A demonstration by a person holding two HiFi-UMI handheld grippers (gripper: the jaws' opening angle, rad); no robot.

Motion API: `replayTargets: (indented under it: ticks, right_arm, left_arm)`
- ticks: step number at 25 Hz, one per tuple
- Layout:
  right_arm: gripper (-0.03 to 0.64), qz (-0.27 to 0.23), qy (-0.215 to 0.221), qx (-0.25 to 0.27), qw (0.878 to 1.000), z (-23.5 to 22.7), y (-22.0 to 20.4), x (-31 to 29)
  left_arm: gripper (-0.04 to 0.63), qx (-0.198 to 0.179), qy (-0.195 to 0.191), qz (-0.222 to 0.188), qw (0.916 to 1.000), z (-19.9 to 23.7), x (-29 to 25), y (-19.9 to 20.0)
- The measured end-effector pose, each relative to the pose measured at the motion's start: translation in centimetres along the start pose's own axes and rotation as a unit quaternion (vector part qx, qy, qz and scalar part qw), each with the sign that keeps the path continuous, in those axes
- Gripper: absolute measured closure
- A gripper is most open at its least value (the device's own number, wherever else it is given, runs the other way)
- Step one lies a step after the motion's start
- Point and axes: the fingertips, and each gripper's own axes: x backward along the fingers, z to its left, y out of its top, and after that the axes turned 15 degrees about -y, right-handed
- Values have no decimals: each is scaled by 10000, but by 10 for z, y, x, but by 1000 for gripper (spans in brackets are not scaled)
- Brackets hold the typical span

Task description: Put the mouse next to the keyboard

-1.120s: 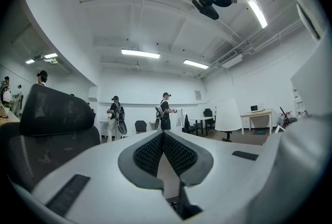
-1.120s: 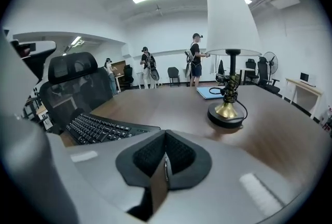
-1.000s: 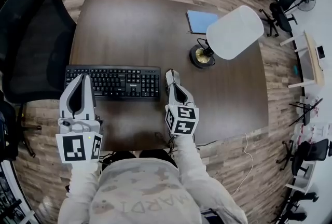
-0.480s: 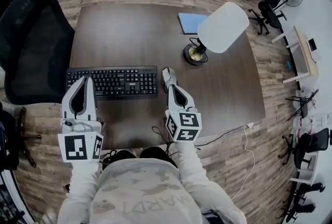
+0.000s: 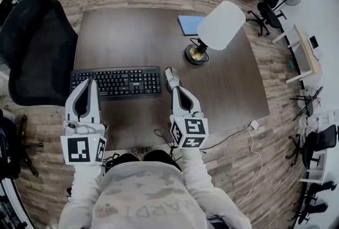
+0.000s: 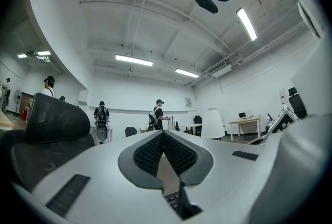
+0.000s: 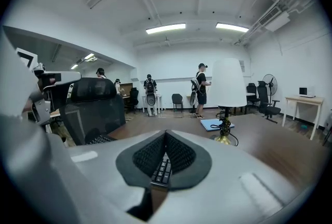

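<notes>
A black keyboard [image 5: 116, 82] lies on the dark wooden table [image 5: 132, 32]. A small grey mouse [image 5: 170, 76] sits just off the keyboard's right end, its cord trailing toward me. My right gripper [image 5: 176, 90] points at the mouse from just behind it, jaws shut and empty. In the right gripper view the right gripper [image 7: 166, 135] shows closed pads with only keyboard keys [image 7: 162, 168] below them. My left gripper [image 5: 86, 81] hovers over the keyboard's front left edge. The left gripper view shows the left gripper [image 6: 163, 135] shut with nothing between the pads.
A desk lamp with a white shade [image 5: 221, 25] and brass base [image 5: 197, 54] stands right of centre. A blue notebook [image 5: 189, 24] lies behind it. A black office chair [image 5: 37, 47] stands at the table's left. Cables [image 5: 164, 138] hang at the front edge.
My right gripper has drawn back toward me, leaving a gap to the mouse, which stays beside the keyboard. The left gripper has barely moved.
</notes>
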Motion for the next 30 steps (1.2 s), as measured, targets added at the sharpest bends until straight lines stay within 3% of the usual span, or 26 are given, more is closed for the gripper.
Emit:
replayTargets:
  ticks: [30]
  right_arm:
    - [606, -1367, 145, 33, 9905, 24, 87, 94]
  left_arm:
    - [588, -118, -170, -253, 9995, -15, 50, 24]
